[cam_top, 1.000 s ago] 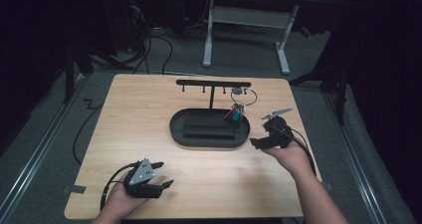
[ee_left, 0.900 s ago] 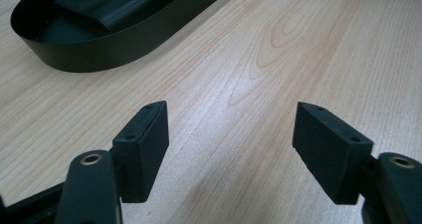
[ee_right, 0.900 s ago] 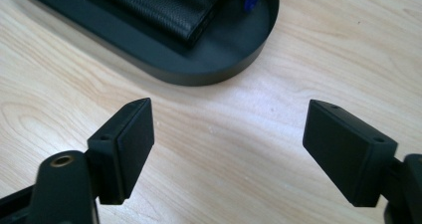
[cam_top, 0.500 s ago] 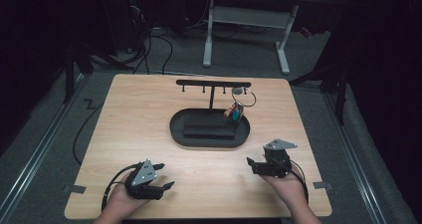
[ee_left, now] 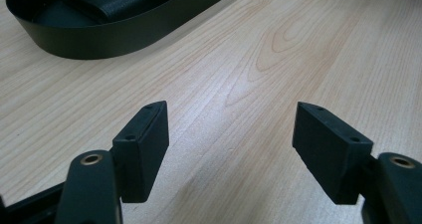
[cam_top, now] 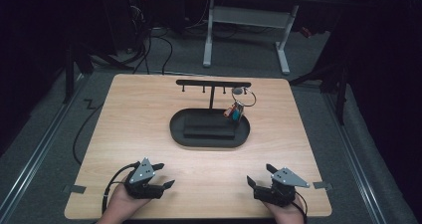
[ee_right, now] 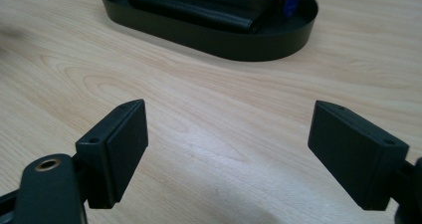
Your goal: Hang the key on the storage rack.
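— High view: where are the grippers?
— Left gripper (cam_top: 155, 180) and right gripper (cam_top: 261, 180) sit at the near edge, jaws wide, holding nothing.
— And the keys (cam_top: 236, 110)?
— Probably keys; they're small. They hang from the rack (cam_top: 214, 83) over the tray's (cam_top: 209, 139) right end, straight ahead, nearer the right gripper. The tray's long axis runs left-right.
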### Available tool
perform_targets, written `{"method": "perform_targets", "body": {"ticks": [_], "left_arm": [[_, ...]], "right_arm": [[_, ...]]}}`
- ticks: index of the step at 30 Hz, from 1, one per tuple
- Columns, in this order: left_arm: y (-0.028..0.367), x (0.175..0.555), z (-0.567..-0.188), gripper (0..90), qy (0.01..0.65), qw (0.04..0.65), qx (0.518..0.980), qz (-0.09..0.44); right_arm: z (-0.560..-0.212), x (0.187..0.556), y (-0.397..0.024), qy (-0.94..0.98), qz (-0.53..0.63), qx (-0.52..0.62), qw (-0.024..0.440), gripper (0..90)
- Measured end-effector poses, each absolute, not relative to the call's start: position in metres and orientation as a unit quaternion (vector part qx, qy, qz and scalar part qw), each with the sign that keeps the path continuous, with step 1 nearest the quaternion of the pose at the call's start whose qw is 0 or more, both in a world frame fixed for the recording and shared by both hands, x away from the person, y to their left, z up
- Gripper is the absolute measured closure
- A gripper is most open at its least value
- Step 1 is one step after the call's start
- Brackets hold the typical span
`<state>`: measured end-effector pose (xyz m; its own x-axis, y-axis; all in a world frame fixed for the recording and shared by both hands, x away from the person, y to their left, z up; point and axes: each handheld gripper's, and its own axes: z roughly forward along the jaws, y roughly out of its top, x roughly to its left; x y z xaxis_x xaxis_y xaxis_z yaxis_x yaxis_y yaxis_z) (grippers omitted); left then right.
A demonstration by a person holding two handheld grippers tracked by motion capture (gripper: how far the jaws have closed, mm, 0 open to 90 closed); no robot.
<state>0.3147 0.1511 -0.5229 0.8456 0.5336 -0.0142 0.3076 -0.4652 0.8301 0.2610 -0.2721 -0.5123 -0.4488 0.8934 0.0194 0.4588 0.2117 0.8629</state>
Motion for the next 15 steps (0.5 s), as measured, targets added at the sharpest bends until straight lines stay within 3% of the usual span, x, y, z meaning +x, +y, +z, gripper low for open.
{"method": "perform_targets", "body": {"ticks": [15], "left_arm": [[0.1532,0.3159,-0.5208,32.3,0.237,0.448,0.852,0.129]], "right_arm": [[-0.523,0.2687,-0.2754,0.733,0.413,0.478,0.253,15.3]]}}
